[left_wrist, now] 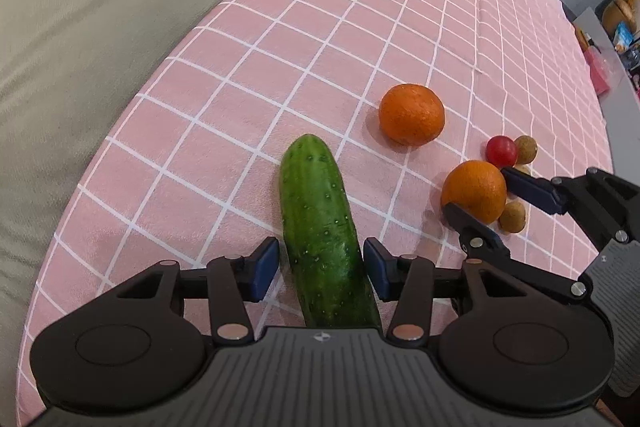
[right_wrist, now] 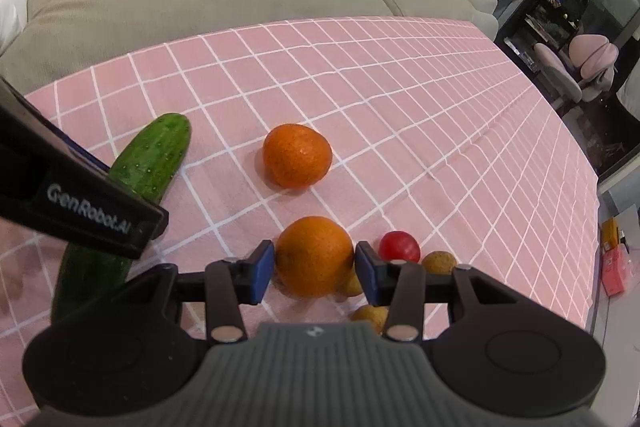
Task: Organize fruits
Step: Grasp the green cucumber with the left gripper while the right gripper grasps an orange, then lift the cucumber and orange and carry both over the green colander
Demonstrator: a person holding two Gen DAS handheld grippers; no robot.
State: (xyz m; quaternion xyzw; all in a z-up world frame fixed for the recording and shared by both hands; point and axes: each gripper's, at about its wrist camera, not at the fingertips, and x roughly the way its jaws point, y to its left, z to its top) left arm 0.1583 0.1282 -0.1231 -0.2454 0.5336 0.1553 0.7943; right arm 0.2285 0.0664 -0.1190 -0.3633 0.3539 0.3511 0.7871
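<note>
Left wrist view: a bumpy-skinned green cucumber [left_wrist: 320, 227] lies on the pink checked tablecloth [left_wrist: 280, 47] between the left gripper [left_wrist: 320, 267]'s parted blue pads, gaps either side. Right wrist view: the right gripper [right_wrist: 314, 267] clasps the near dimpled orange [right_wrist: 314, 255], pads touching; a second orange [right_wrist: 297, 155] sits beyond.

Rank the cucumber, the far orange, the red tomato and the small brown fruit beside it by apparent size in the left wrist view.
1. cucumber, nearest the camera
2. far orange
3. red tomato and small brown fruit: too alike to rank
</note>
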